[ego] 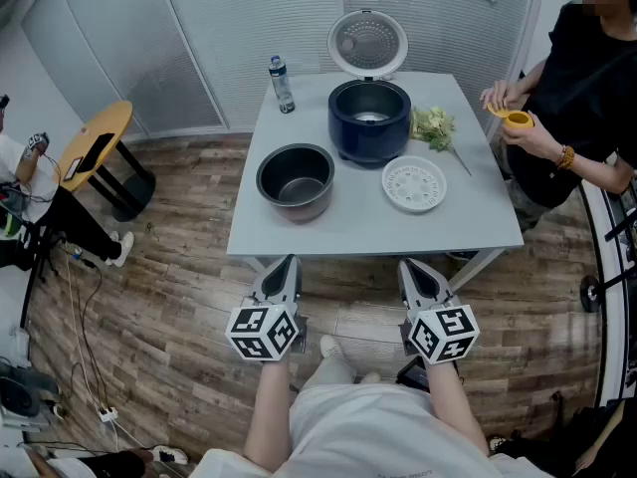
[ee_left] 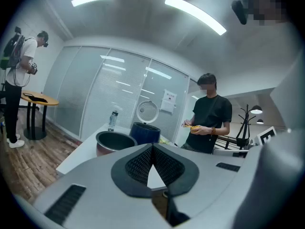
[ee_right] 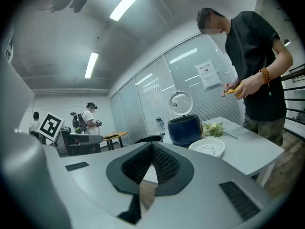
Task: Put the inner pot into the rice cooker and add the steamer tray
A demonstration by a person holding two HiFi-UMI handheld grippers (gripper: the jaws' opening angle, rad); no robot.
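Seen from above, a light grey table [ego: 348,229] stands on a wood-pattern floor, and the person wearing the camera stands at its near edge with a gripper in each hand. The left gripper [ego: 288,260] and the right gripper [ego: 406,264] are both held just short of the table's near edge, pointing toward it, well apart from everything on it. Each one has its jaws pressed together at the tips with nothing between them. On the table, the dark metal inner pot [ego: 295,179] sits upright and empty at the left. Just beside it, toward the back, is the dark blue rice cooker [ego: 369,119], its round lid [ego: 367,43] standing open. The white steamer tray [ego: 414,183] lies flat in front of the cooker, to the right. A water bottle [ego: 282,85] stands at the back left, and leafy greens [ego: 434,125] lie at the cooker's right. Another person in black [ego: 587,88] stands at the table's right side, holding a small yellow object [ego: 517,119].
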